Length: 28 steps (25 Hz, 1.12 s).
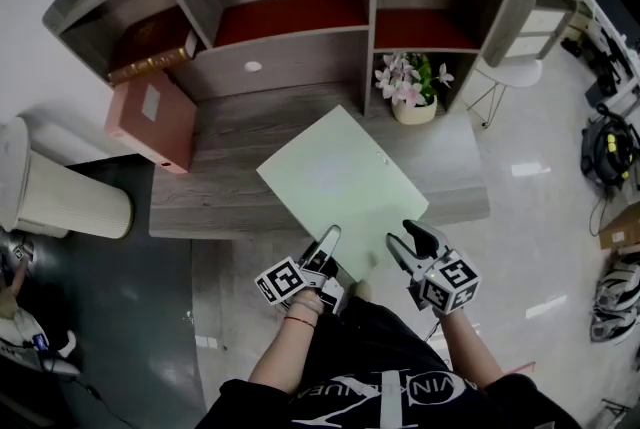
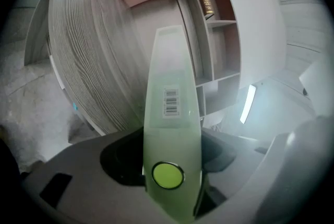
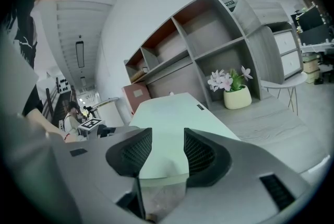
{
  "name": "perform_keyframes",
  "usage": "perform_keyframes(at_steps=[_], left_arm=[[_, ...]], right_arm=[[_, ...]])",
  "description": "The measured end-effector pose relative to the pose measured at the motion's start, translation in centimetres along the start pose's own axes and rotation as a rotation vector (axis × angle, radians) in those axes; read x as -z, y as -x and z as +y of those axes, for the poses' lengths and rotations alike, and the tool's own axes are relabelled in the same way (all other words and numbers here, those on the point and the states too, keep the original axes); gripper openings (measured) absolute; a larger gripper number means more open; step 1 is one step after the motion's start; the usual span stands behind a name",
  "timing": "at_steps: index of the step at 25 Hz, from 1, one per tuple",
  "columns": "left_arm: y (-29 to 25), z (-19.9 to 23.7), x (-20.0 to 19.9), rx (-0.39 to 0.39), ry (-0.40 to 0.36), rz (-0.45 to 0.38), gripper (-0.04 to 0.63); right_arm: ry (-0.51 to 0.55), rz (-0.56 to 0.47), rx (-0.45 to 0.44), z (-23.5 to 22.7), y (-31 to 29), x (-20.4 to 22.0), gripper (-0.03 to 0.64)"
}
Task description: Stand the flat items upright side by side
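Pale green folder (image 1: 340, 182) hangs tilted over the counter (image 1: 225, 187); it is probably light, thin, flexible and slick. Left gripper (image 1: 326, 242) fingers clamp its 6 o'clock edge. Right gripper (image 1: 408, 239) fingers are released, astride that edge. Grip near the corners to limit bowing.

shirt (image 1: 395, 395): black; wristband (image 1: 300, 321): red; left claw (image 1: 330, 239), right claw (image 1: 406, 237): grey

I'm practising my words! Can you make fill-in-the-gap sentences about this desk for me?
1. The left tongs are shut on the ___ folder.
2. The right tongs are ___.
3. The box standing on the desk is ___.
Missing words: green; open; pink.
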<state>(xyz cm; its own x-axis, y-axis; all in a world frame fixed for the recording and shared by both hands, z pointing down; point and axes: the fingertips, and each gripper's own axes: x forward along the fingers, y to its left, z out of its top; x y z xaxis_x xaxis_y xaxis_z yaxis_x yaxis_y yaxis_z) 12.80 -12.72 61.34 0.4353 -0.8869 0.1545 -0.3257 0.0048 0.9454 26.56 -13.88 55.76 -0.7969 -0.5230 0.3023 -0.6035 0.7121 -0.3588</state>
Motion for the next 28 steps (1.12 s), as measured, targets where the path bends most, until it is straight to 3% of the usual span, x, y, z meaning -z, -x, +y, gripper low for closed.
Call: perform_keyframes(at_steps=[5, 13, 21, 28], left_arm=[[2.2, 0.0, -3.5, -0.008, -0.007, -0.106, 0.264], [6.9, -0.5, -9.4, -0.095, -0.199, -0.239, 0.264], [10.9, 0.4, -14.3, -0.168, -0.255, -0.345, 0.264], [13.4, -0.1, -19.6, -0.269, -0.411, -0.434, 0.264]], right_arm=[[-0.001, -0.018, -0.041, 1.0, -1.0, -0.9, 0.199], [-0.003, -0.030, -0.132, 3.4, -4.0, -2.1, 0.199], [0.015, -0.008, -0.218, 6.5, -8.1, -3.4, 0.199], [0.022, 0.022, -0.254, 8.8, -11.4, -4.0, 0.199]])
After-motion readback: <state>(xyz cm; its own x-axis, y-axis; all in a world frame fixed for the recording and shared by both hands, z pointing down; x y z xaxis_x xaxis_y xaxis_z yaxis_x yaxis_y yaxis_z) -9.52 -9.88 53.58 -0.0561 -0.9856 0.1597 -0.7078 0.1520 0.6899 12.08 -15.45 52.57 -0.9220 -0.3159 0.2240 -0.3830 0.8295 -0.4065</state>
